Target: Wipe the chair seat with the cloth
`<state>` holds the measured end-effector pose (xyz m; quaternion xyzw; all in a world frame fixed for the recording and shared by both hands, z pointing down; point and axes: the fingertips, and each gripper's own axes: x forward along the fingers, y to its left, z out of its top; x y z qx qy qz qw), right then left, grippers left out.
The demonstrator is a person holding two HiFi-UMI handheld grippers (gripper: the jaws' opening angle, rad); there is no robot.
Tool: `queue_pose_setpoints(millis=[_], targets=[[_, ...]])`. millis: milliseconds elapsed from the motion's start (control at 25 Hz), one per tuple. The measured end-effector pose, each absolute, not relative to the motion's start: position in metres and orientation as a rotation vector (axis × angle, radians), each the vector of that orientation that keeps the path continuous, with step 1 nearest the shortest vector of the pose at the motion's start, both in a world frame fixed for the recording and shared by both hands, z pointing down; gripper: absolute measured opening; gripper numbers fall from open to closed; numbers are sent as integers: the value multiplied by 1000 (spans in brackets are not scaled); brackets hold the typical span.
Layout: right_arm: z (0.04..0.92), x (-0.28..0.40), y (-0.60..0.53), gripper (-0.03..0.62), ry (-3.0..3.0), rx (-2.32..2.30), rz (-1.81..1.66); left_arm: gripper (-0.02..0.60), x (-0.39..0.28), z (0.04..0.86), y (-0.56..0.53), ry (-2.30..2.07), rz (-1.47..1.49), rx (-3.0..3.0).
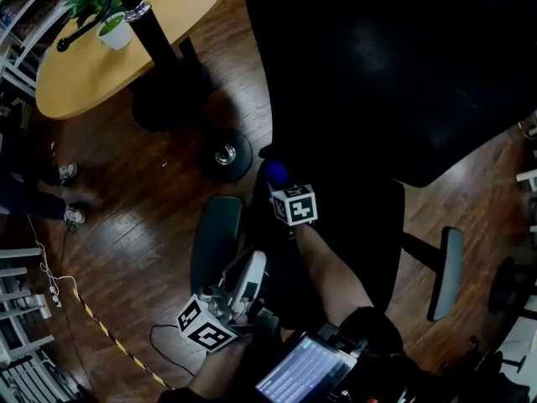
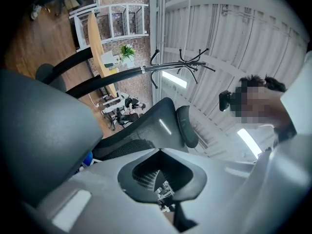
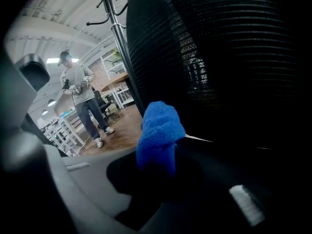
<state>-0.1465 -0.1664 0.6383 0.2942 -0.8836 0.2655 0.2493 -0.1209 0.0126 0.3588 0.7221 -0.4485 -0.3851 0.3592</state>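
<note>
Clamping the blue cloth [image 3: 158, 130] is the right gripper [image 3: 163, 167]; left gripper [image 2: 159, 151] jaws meet, empty.

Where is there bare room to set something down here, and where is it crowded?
Free: the round table right of the plant pot, and floor beside the left armrest. Crowded: the chair seat under the right gripper with cloth.
</note>
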Motion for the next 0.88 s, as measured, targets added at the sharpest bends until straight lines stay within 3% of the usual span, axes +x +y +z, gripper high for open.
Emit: queue_pose_setpoints(millis=[240,680,880], targets=[[649,-94,-189,48,-2310,940,710,-8,-114,363,12,-1137,-969,1877],[656,204,-210,48,-1865,1437,686,-8,-105,365,16,-1104,-935,1851],[647,262,-202,48,-1811,1520,669,-8,-105,366,15,-1104,-927,1840]])
